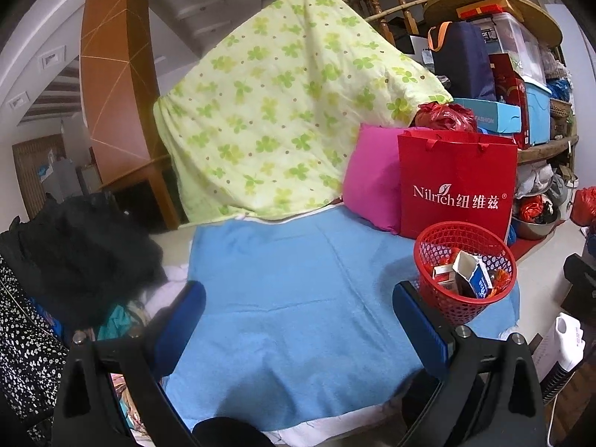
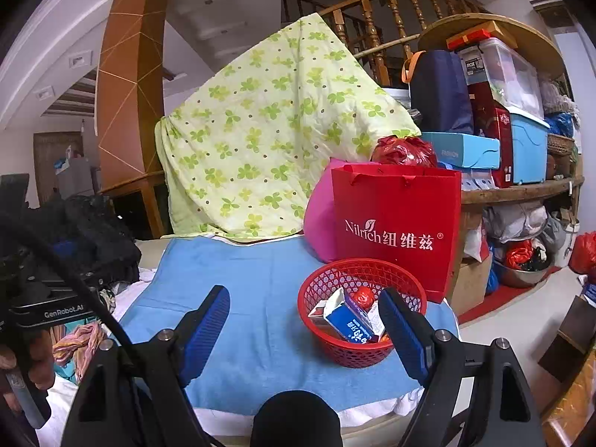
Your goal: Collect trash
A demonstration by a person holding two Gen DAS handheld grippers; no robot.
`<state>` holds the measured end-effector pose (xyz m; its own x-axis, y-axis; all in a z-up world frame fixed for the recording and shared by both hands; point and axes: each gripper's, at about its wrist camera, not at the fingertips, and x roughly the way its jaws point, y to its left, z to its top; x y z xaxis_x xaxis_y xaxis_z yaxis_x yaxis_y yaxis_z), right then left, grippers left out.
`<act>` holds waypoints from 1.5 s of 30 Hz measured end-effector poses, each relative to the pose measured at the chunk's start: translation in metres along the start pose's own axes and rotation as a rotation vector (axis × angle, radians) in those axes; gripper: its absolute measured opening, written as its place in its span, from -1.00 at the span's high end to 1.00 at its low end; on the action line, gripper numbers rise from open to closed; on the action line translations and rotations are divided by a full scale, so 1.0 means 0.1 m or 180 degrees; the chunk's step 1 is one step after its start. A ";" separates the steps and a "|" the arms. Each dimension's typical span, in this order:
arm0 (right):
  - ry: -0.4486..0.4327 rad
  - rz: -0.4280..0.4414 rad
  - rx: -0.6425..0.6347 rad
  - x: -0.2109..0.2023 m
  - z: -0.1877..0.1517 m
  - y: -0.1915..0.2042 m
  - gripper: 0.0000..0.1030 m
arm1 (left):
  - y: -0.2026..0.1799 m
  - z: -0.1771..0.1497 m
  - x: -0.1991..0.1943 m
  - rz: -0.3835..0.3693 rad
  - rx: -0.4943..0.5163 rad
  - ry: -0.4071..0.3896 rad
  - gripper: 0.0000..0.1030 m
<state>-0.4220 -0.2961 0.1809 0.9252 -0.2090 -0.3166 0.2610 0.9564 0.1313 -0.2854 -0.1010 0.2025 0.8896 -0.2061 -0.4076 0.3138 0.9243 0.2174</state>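
Observation:
A red mesh basket (image 1: 465, 298) (image 2: 357, 350) stands at the right end of a blue towel (image 1: 290, 290) (image 2: 260, 298). It holds a blue-and-white carton (image 1: 478, 279) (image 2: 350, 322), small boxes and a red wrapper (image 2: 363, 296). My left gripper (image 1: 298, 320) is open and empty above the towel, its right finger just left of the basket. My right gripper (image 2: 303, 320) is open and empty, its right finger in front of the basket's near right rim. The left gripper's body (image 2: 44, 298) shows at the left of the right wrist view.
A red Nilrich paper bag (image 1: 456, 186) (image 2: 396, 227) and a pink cushion (image 1: 372, 182) stand behind the basket. A green floral quilt (image 1: 283, 111) (image 2: 268, 138) hangs at the back. Dark clothes (image 1: 82, 253) are piled at left. Cluttered shelves (image 2: 521, 119) are at right.

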 end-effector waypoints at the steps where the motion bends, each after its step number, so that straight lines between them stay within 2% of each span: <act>1: 0.0009 -0.0005 0.0004 0.00 0.00 0.00 -0.64 | 0.00 0.00 0.00 -0.0007 -0.0002 0.0002 -0.94; 30: -0.0099 -0.0047 -0.0074 -0.14 0.03 0.01 -0.64 | -0.10 0.02 -0.06 -0.0102 0.0012 -0.0004 -0.94; 40: -0.0064 -0.0147 -0.0048 -0.13 0.04 -0.09 -0.64 | -0.23 -0.08 0.00 -0.0381 0.0062 0.0103 -0.94; 45: -0.0044 -0.0157 0.0021 -0.12 0.04 -0.17 -0.64 | -0.27 -0.09 0.00 -0.0379 0.0094 0.0105 -0.94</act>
<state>-0.4361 -0.3105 0.1859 0.9149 -0.2587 -0.3099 0.3081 0.9435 0.1220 -0.2965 -0.1230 0.1883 0.8343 -0.3027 -0.4608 0.4265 0.8840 0.1915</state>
